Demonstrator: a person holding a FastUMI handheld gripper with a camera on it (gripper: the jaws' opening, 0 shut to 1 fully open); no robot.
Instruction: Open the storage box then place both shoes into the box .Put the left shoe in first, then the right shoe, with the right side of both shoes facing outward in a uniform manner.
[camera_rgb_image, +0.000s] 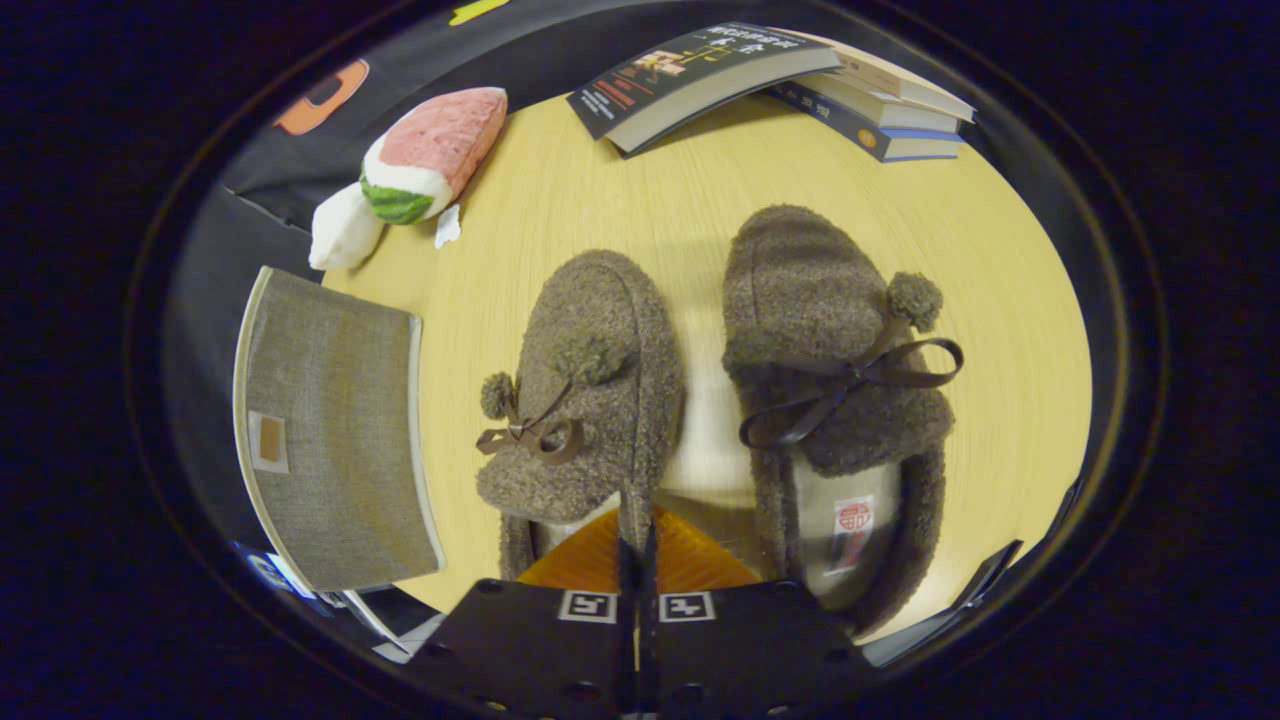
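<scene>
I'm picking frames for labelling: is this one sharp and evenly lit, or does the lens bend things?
Gripper view: slippers sharp, fuzz and ribbons clear; light even, soft shadows; fisheye bows the table edge, books and grey box; the shut tongs, clamped on the left slipper's inner wall, are slightly soft.

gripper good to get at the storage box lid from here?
Probably yes, after a sideways move. The gripper is shut on the left shoe's collar, so that must go first. The storage box sits closed beside that shoe, its lid bare.
</scene>
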